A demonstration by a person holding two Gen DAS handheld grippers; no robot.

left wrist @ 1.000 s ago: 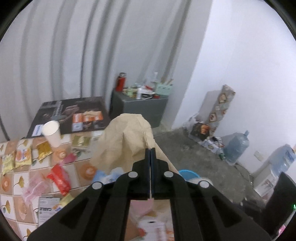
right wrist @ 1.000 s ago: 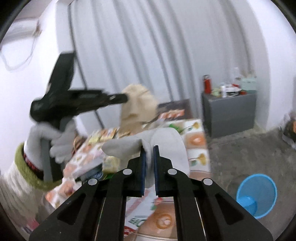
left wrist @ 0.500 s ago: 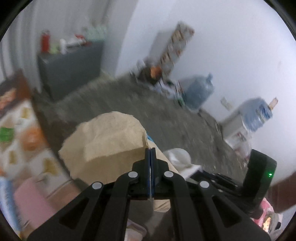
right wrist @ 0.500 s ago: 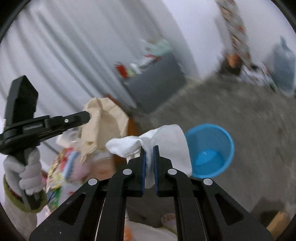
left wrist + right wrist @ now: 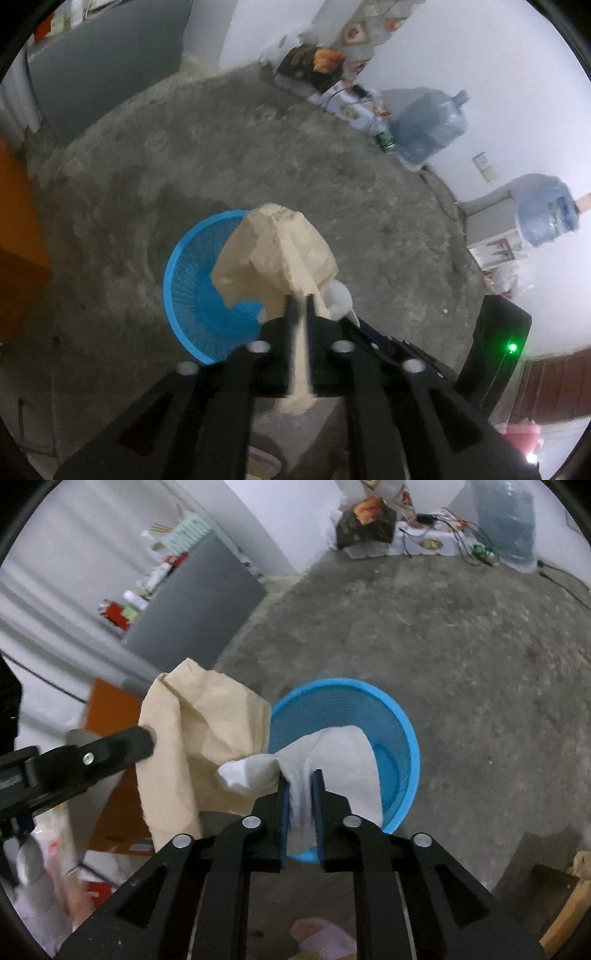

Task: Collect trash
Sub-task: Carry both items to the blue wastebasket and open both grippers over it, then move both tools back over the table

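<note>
Dropping two pieces of trash into the blue mesh bin (image 5: 399,716).

Left claw (image 5: 300,306) opening, crumpled brown paper (image 5: 277,254) between its jaws; right claw (image 5: 301,779) opening around white tissue (image 5: 332,753). Both above the bin on the floor, not yet in.

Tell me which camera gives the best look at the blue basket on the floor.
The right wrist view: the blue basket shows most of its round rim and inner wall, with only the white tissue covering its near side. In the left wrist view the brown paper hides the basket's right half.
</note>
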